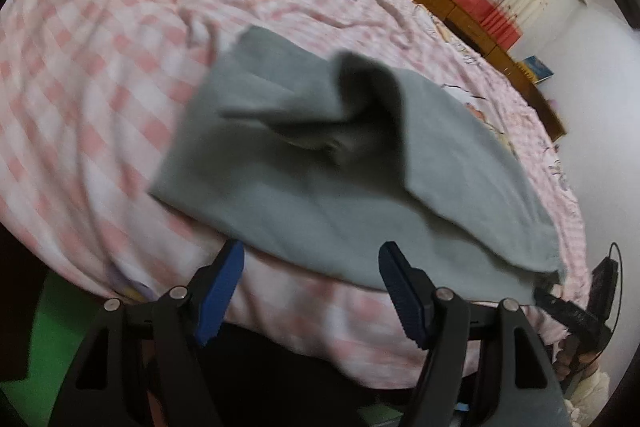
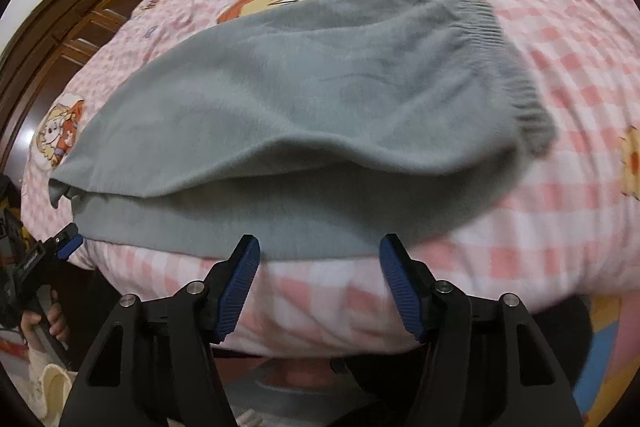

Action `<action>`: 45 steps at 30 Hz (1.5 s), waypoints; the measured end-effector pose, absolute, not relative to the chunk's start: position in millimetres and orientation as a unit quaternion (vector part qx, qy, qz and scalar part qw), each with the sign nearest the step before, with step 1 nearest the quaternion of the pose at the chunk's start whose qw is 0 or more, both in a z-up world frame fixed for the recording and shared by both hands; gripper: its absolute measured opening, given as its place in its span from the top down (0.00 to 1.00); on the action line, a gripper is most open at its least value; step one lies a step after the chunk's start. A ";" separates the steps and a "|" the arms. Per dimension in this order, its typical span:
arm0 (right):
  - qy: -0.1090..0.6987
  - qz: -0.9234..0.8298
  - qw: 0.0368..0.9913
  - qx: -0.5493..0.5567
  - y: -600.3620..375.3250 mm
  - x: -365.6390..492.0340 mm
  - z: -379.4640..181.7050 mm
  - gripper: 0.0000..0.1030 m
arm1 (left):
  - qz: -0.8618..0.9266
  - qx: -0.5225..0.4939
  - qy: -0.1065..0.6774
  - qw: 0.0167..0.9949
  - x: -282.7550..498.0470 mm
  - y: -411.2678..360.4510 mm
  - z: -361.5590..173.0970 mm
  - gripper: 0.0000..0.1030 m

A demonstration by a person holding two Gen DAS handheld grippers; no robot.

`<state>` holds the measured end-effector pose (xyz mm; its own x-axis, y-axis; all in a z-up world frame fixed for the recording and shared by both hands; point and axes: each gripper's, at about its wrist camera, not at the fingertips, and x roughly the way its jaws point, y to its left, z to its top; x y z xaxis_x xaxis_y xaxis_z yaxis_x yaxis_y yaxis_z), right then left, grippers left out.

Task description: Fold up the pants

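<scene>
Here, left gripper (image 1: 310,259) and right gripper (image 2: 320,253) angled down at the near bed edge, jaws released, gripping nothing. Just beyond, grey pants (image 2: 288,99) on the pink checked bedspread (image 1: 100,99), doubled over, ribbed waistband (image 2: 508,67) rightward, rumpled.
</scene>
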<state>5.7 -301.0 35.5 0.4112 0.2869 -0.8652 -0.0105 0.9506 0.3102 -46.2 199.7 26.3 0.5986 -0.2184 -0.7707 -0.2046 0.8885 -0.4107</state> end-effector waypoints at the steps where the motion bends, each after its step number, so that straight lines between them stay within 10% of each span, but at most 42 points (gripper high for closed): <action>1: 0.532 0.085 0.831 0.137 -305.2 4.8 38.4 0.38 | -0.009 -0.236 0.449 0.862 -46.3 195.1 27.0 0.29; 21: 0.504 0.085 0.792 0.335 -365.0 48.3 34.6 0.41 | -0.021 -0.294 0.434 0.851 16.1 147.2 40.7 0.29; 24: 0.501 0.087 0.797 0.327 -368.7 59.3 40.4 0.56 | 0.008 -0.296 0.424 0.856 28.2 154.8 40.9 0.29; 26: 0.506 0.086 0.802 0.306 -369.5 66.1 44.1 0.84 | 0.009 -0.303 0.421 0.855 37.2 158.7 40.8 0.31; 28: 0.508 0.081 0.813 0.274 -370.5 74.6 53.8 0.90 | 0.004 -0.300 0.418 0.857 44.2 157.5 43.4 0.38; 32: 0.458 0.094 0.845 0.258 -385.9 71.3 88.0 0.93 | -0.011 -0.288 0.431 0.855 55.7 150.8 50.3 0.93; 45: 0.502 0.077 0.828 0.237 -403.5 43.0 38.9 0.93 | -0.011 -0.248 0.453 0.856 -9.9 145.0 65.2 0.96</action>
<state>43.0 -403.5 38.9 0.4840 0.3650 -0.7953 0.1114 0.8758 0.4697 -9.9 145.0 65.2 0.5889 -0.2427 -0.7709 -0.2063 0.8771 -0.4338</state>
